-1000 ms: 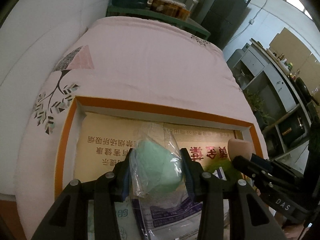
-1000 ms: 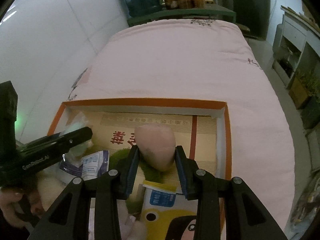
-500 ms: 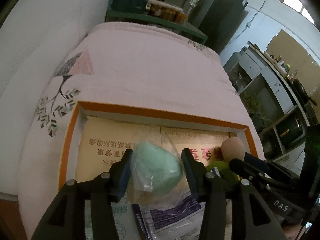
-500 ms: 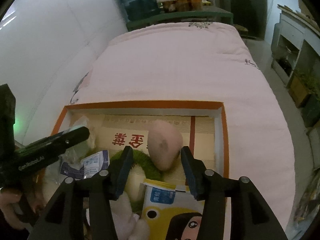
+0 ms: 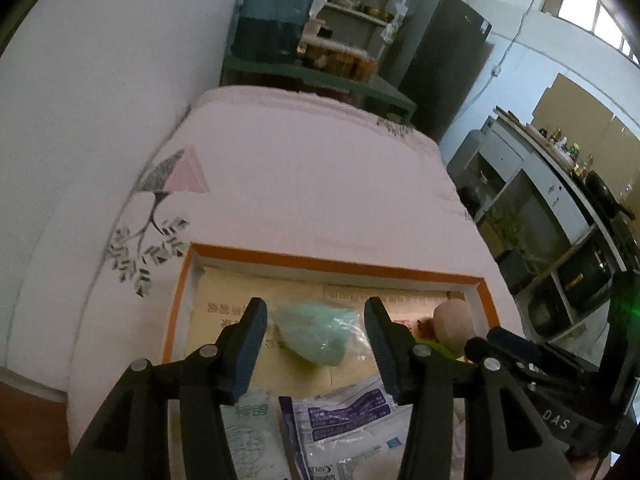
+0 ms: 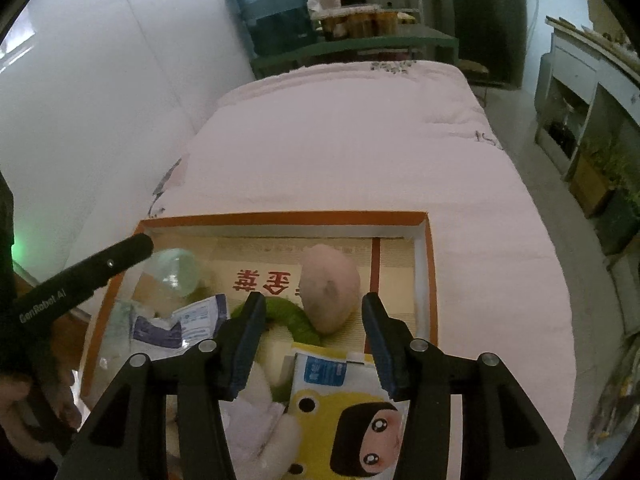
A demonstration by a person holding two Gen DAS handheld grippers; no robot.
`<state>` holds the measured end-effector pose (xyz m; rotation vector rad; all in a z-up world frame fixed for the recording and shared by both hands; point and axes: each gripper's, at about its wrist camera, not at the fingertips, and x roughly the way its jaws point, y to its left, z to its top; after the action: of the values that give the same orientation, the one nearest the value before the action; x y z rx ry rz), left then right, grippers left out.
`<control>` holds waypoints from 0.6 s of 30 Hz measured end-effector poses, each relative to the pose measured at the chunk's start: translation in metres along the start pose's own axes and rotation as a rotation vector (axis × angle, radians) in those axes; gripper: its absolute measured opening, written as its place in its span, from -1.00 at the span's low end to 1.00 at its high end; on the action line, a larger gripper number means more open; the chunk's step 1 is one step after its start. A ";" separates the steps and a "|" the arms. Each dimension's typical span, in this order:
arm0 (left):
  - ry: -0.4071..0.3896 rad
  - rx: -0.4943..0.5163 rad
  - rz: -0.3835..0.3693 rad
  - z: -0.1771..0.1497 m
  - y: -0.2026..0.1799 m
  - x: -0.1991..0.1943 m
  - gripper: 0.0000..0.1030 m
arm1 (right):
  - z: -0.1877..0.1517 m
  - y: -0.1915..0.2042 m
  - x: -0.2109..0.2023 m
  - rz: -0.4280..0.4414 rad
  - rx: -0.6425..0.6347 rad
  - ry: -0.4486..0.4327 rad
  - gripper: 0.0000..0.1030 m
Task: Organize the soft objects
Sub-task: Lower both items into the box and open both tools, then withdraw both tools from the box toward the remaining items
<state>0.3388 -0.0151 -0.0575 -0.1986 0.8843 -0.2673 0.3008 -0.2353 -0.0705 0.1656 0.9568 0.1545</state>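
Observation:
An orange-rimmed cardboard box [image 5: 332, 259] [image 6: 280, 218] lies on a pink bed. A green soft ball in a clear bag [image 5: 316, 330] [image 6: 176, 274] lies in the box's left part, just beyond my open left gripper [image 5: 316, 318]. A pink soft egg-shaped toy [image 6: 330, 286] [image 5: 454, 322] lies in the right part, just ahead of my open right gripper [image 6: 314, 314]. Both grippers are empty and raised above the box.
The box also holds a green plush ring [image 6: 288, 316], white-blue tissue packs [image 5: 340, 416] [image 6: 180, 320], a yellow cartoon pack [image 6: 344, 412] and a white plush [image 6: 256, 412]. The pink bedspread [image 6: 352, 132] stretches beyond. A wall is on the left, shelves and a water jug [image 6: 272, 12] behind.
Both grippers opened and let go: the green bagged ball and the pink toy now lie in the box. Both grippers have pulled back and up.

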 end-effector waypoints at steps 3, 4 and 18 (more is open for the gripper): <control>-0.027 0.006 0.003 0.001 -0.003 -0.010 -0.02 | -0.002 0.004 -0.009 0.000 -0.008 -0.015 0.00; -0.032 0.008 0.003 0.000 -0.003 -0.013 -0.02 | -0.003 0.005 -0.012 0.002 -0.009 -0.019 0.00; -0.107 0.040 0.010 -0.013 -0.014 -0.054 -0.02 | -0.019 0.019 -0.039 0.010 -0.029 -0.048 0.00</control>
<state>0.2944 -0.0125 -0.0222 -0.1700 0.7727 -0.2621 0.2614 -0.2229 -0.0459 0.1469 0.9060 0.1731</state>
